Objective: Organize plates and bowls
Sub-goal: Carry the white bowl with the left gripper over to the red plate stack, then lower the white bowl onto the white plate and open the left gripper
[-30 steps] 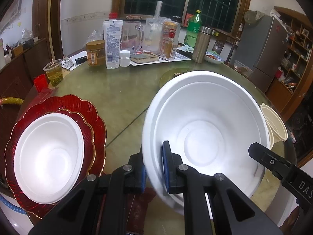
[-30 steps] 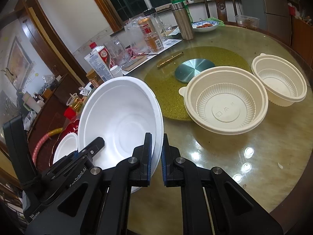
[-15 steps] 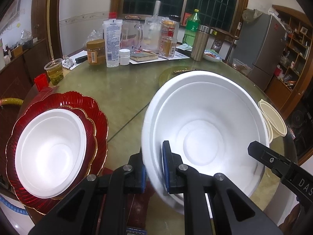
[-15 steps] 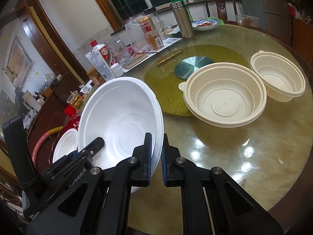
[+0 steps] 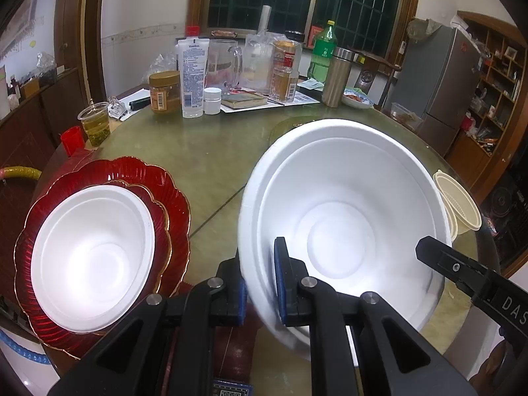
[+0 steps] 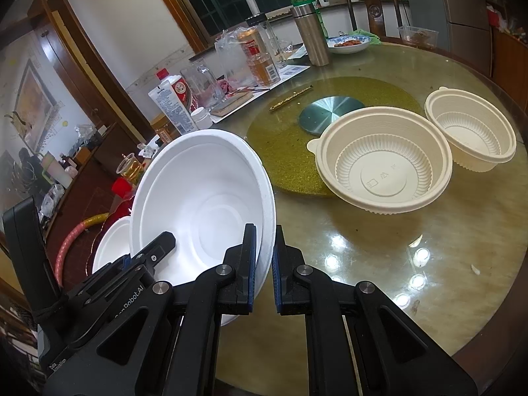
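Observation:
A large white foam bowl (image 5: 343, 217) hangs above the table, gripped on both sides. My left gripper (image 5: 260, 283) is shut on its near left rim. My right gripper (image 6: 264, 264) is shut on its right rim; the bowl (image 6: 201, 211) also fills the left of the right wrist view. A smaller white foam bowl (image 5: 92, 257) sits on stacked red scalloped plates (image 5: 171, 198) at the left table edge. Two cream plastic bowls, one large (image 6: 382, 165) and one smaller (image 6: 472, 132), stand on the table to the right.
The round glass-topped table (image 6: 379, 264) carries a gold mat (image 6: 283, 138) with a metal disc (image 6: 330, 112). Bottles, jars, a steel flask (image 5: 336, 79) and a tea cup (image 5: 95, 125) crowd the far side. A fridge (image 5: 442, 76) stands at the right.
The held white bowl has drifted slightly left toward the red plates, with both grippers still clamped on it. The cream bowls have not moved.

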Action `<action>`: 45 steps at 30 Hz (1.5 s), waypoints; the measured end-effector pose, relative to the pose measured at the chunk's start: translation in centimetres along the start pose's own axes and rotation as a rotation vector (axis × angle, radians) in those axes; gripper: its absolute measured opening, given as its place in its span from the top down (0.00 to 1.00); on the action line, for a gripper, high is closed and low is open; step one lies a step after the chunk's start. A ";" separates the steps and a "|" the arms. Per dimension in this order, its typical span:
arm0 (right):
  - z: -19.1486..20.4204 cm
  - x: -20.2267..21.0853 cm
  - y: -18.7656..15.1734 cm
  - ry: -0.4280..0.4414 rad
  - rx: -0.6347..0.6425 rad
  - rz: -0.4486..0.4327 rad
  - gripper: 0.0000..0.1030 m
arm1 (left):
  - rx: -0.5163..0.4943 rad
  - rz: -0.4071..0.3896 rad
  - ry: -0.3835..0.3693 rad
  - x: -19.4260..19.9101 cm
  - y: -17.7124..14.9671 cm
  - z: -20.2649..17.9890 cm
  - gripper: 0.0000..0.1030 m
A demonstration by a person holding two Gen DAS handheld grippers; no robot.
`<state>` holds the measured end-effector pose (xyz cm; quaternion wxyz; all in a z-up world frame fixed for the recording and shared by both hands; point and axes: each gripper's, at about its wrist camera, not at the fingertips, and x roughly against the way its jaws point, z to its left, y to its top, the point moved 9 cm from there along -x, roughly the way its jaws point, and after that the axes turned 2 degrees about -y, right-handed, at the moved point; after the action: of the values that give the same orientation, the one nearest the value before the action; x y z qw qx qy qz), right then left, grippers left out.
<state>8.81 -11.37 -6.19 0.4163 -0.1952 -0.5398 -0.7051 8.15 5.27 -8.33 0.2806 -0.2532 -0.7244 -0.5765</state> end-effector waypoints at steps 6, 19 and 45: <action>0.1 0.2 0.1 0.005 0.001 -0.008 0.92 | -0.002 -0.015 -0.001 0.6 0.2 0.0 0.88; 1.0 0.9 0.5 0.017 0.015 -0.028 0.92 | 0.009 -0.045 0.000 1.8 0.7 0.2 0.88; 13.0 -1.6 1.3 0.187 0.204 0.014 0.92 | 0.150 -0.137 0.170 6.8 2.3 10.3 0.88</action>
<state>8.47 1.19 -2.16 0.4875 -0.0893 -0.5661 -0.6587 3.73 16.12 -3.82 0.3189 -0.1317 -0.7547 -0.5580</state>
